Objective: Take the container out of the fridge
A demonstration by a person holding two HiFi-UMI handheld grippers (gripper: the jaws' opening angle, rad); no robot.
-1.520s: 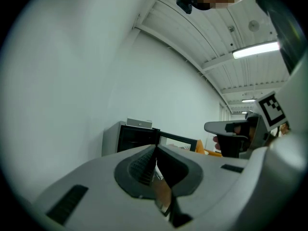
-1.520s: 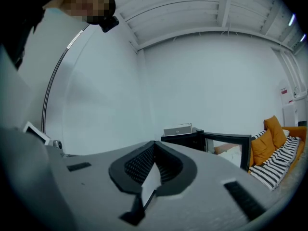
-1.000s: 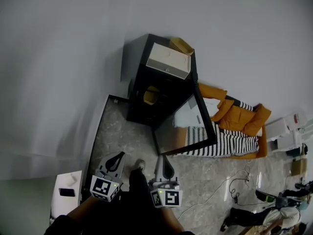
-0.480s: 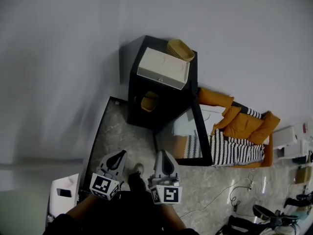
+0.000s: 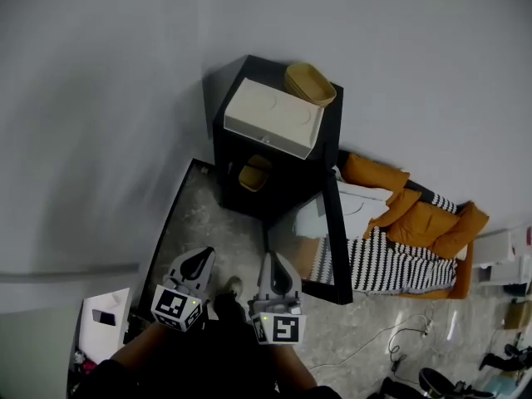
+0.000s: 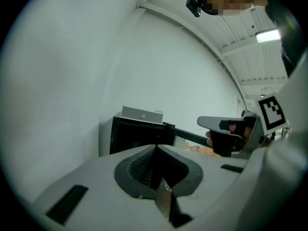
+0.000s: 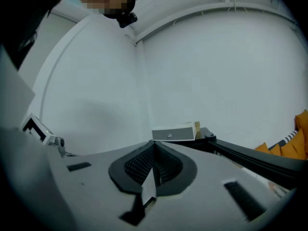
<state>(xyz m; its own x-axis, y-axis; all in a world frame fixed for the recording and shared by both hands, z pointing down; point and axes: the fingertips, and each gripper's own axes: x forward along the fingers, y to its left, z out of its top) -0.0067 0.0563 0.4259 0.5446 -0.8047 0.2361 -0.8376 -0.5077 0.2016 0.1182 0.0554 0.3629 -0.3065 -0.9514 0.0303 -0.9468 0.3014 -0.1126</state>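
A black mini fridge (image 5: 241,191) stands against the white wall with its door (image 5: 334,243) swung open to the right. Inside it, on a shelf, sits a yellow container (image 5: 253,175). My left gripper (image 5: 199,261) and right gripper (image 5: 273,261) hang side by side low in the head view, well short of the fridge, both shut and empty. The left gripper view shows its shut jaws, the fridge (image 6: 134,134) ahead and the right gripper (image 6: 226,131) beside it. Past its own shut jaws, the right gripper view shows the fridge door (image 7: 255,159).
A white box (image 5: 270,116) and a tan basket (image 5: 309,83) rest on top of the fridge. Orange cushions (image 5: 416,214) and a striped cover (image 5: 391,264) lie right of the door. A small white unit (image 5: 104,322) stands at the left, and cables (image 5: 399,339) trail on the floor.
The head view has shifted, so the fridge door now shows more edge-on and the cushions sit lower right. Both grippers stay low and shut, barely moved.
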